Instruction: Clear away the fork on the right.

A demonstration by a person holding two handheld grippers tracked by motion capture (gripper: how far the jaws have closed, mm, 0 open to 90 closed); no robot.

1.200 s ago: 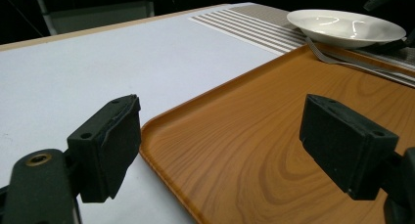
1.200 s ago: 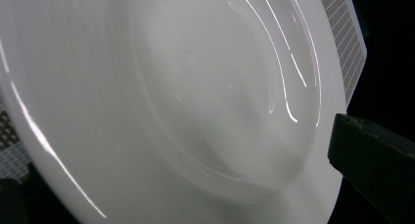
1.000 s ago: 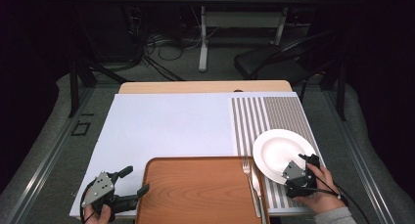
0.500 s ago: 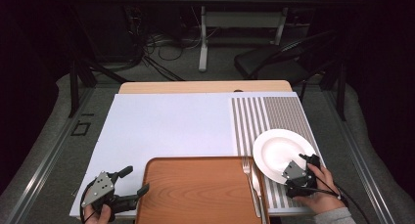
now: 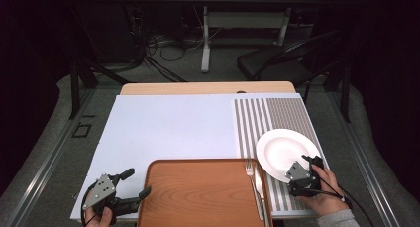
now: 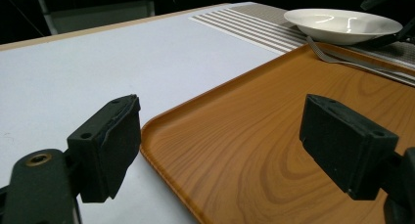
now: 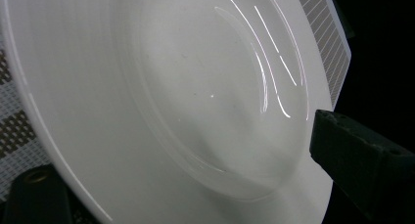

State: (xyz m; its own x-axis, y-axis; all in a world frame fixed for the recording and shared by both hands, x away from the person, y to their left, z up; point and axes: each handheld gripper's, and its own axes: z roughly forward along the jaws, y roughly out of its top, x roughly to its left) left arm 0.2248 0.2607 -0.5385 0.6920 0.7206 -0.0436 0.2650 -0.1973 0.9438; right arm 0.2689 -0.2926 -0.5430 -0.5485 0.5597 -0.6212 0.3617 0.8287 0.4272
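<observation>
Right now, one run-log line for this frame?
right gripper: at white plate near rim, jaws just been closing, grip unconfirmed | left gripper: open at wooden tray corner | fork: on tray's right edge

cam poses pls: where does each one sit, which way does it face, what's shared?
High view: above the person's side, facing forward and down on the white table; both hands and the left gripper show.
Left gripper view: rides the left gripper, low over the brown wooden tray; open black jaws show.
Right gripper view: rides the right gripper, close over the round white plate; jaws astride its rim.
Shared: the plate appears in all three.
</observation>
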